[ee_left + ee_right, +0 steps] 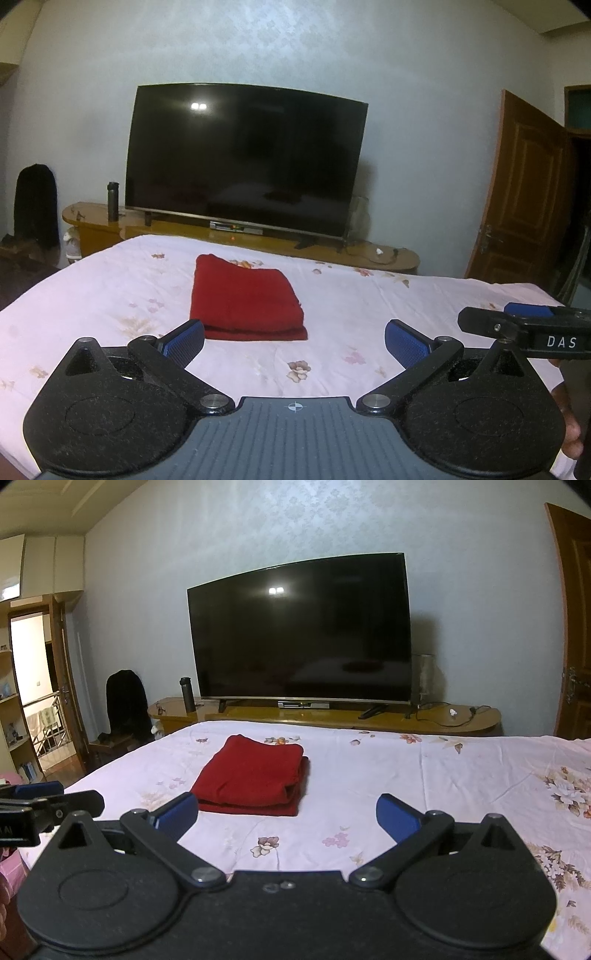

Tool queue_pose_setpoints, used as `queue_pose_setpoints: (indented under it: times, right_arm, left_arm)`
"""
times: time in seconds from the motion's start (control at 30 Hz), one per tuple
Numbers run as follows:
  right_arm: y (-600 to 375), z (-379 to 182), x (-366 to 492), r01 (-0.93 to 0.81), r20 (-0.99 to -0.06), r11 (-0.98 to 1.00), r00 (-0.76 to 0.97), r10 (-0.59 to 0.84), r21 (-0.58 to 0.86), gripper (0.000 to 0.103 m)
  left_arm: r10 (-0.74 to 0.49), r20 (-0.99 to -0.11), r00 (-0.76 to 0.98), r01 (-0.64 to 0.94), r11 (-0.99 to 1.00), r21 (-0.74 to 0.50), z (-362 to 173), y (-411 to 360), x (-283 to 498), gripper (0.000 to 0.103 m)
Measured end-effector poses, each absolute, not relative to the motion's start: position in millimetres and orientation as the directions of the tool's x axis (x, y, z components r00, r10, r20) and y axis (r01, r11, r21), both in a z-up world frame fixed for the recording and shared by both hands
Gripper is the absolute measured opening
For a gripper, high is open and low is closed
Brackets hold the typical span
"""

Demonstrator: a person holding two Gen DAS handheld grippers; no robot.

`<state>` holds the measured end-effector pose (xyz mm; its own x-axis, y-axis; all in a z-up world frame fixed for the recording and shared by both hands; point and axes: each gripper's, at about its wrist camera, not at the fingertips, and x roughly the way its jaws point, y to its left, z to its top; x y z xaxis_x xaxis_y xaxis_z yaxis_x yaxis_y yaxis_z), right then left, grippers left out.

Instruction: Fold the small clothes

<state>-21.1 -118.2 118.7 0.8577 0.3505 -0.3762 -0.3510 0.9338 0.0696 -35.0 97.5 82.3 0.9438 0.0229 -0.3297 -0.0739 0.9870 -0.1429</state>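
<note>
A red cloth [245, 299] [253, 777] lies folded into a neat rectangle on the pale floral bedsheet [351, 306] [424, 782]. My left gripper [295, 341] hovers open just short of its near edge, nothing between the blue pads [184, 341]. My right gripper [286, 818] is also open and empty, held back from the cloth's near right corner. Each gripper shows at the edge of the other's view: the right gripper [524, 326] at the far right, the left gripper [48, 801] at the far left.
A large dark television [243, 158] [303, 631] stands on a low wooden cabinet [332, 716] beyond the bed's far edge. A dark flask [187, 694] stands on the cabinet's left end. A wooden door [524, 192] is at the right, an open doorway [40, 694] at the left.
</note>
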Motion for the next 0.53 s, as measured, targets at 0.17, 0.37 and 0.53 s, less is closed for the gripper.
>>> queue_pose_setpoints:
  times: [0.17,0.37,0.53]
  right_arm:
    - [-118.7,119.1,-19.3,-0.353,-0.378,0.933,0.856,0.352,0.068,0.102]
    - [-118.6,119.1,-16.6,-0.367,-0.381,0.928,0.85,0.364,0.068,0.102]
    - [-119.6,118.6,-14.1,-0.375,-0.383,0.924,0.846,0.371,0.068,0.102]
  left_arm:
    - [0.037,-0.317,0.948,-0.084,0.987,-0.138,83.2,97.3,-34.4,0.103]
    - [0.052,-0.31,0.949,-0.098,0.986,-0.135,83.4,95.2,-35.0,0.103]
    - [0.07,-0.317,0.946,-0.117,0.984,-0.132,83.6,93.5,-33.5,0.103]
